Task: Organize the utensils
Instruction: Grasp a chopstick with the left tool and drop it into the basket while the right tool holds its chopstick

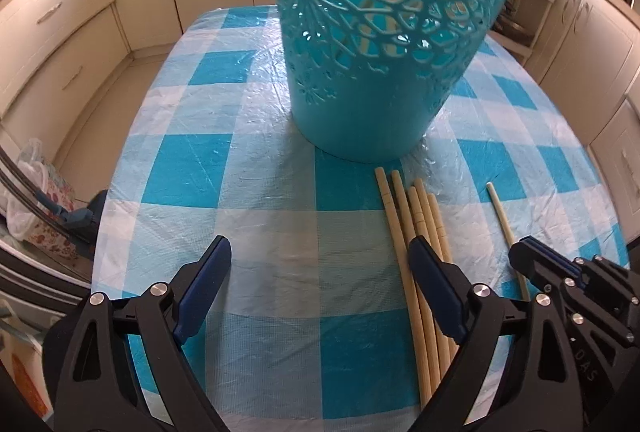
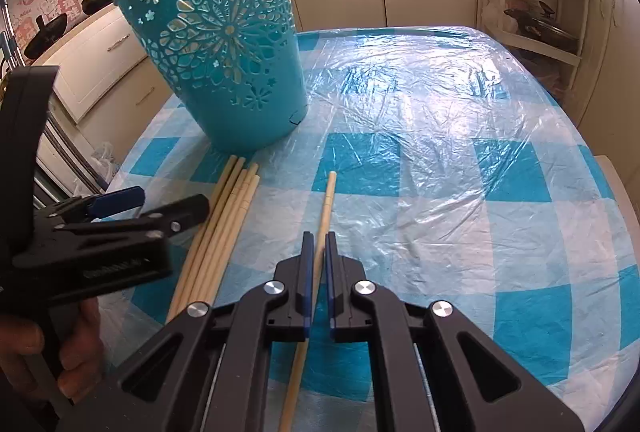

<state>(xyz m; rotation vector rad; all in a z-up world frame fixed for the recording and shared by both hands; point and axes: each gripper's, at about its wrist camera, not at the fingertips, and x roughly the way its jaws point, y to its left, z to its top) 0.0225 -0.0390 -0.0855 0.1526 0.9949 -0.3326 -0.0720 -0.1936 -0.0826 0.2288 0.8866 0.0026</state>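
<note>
A teal cut-out basket (image 1: 372, 44) (image 2: 224, 60) stands on the checked table. Several pale wooden chopsticks (image 1: 420, 232) (image 2: 224, 216) lie bundled in front of it. A single chopstick (image 2: 325, 208) (image 1: 505, 228) lies apart to their right. My right gripper (image 2: 319, 238) is shut on this single chopstick, the stick running between its pads. It shows in the left wrist view (image 1: 532, 252) at the right. My left gripper (image 1: 320, 252) is open and empty above the cloth, its right finger over the bundle. It shows in the right wrist view (image 2: 152, 204) at the left.
The table (image 2: 440, 136) carries a blue and white checked cloth under clear plastic. Cream kitchen cabinets (image 1: 60, 32) surround it. A shelf rack (image 2: 536, 12) stands at the far right. Pans (image 2: 52, 28) hang at the far left.
</note>
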